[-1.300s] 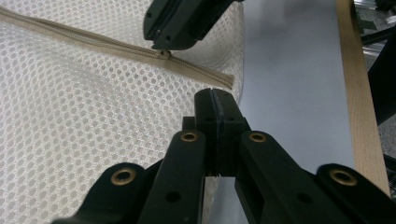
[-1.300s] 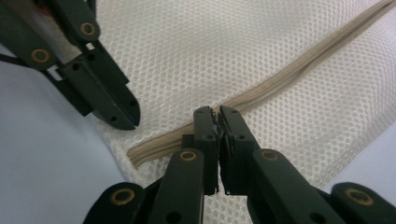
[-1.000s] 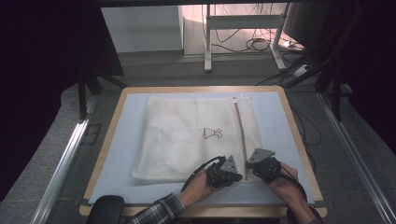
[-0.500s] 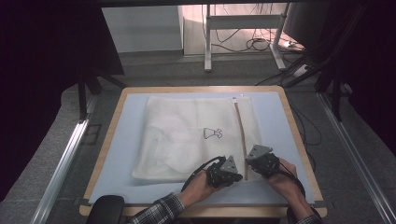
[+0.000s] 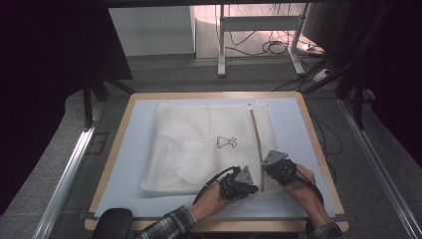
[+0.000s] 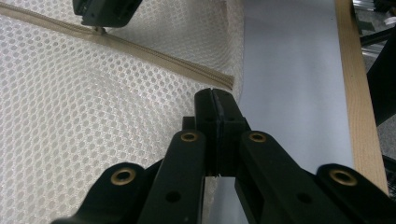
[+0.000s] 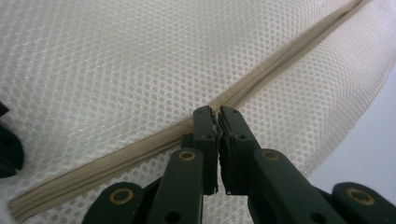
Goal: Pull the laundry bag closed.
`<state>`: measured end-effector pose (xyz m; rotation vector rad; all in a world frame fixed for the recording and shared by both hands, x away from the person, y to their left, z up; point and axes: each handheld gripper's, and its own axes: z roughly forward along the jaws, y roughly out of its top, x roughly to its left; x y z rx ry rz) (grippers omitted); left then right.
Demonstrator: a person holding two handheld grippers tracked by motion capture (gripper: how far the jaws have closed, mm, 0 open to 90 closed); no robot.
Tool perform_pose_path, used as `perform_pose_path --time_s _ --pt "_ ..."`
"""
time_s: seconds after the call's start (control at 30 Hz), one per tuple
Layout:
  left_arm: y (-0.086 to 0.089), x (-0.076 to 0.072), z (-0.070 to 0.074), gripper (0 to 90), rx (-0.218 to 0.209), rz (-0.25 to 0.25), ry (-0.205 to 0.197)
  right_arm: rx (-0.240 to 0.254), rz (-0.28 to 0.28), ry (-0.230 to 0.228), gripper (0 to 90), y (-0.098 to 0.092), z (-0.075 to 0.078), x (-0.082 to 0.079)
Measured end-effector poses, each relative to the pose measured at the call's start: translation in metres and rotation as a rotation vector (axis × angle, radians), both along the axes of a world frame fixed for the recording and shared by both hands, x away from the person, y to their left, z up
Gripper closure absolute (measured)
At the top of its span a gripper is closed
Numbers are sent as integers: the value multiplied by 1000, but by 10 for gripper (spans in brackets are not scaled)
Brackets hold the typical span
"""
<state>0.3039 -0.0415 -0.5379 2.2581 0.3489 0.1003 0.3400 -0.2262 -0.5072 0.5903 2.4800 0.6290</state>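
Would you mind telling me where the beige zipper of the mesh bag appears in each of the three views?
High view: the beige zipper runs up the right part of the mesh bag, from between the two hand-held grippers to the far edge.
Left gripper view: it crosses the upper left diagonally, ending near the bag's edge.
Right gripper view: it runs from lower left to upper right, passing the jaw tips.
Shared landmark: the blue mat beside the bag.
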Motion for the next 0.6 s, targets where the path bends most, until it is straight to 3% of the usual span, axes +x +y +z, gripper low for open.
perform_pose_path --time_s 0.4,0.6 --pt "0 1 0 900 2 -1 6 -7 -10 -8 845 0 0 9" --pt "0 0 0 900 -9 6 17 12 -23 1 846 0 0 16"
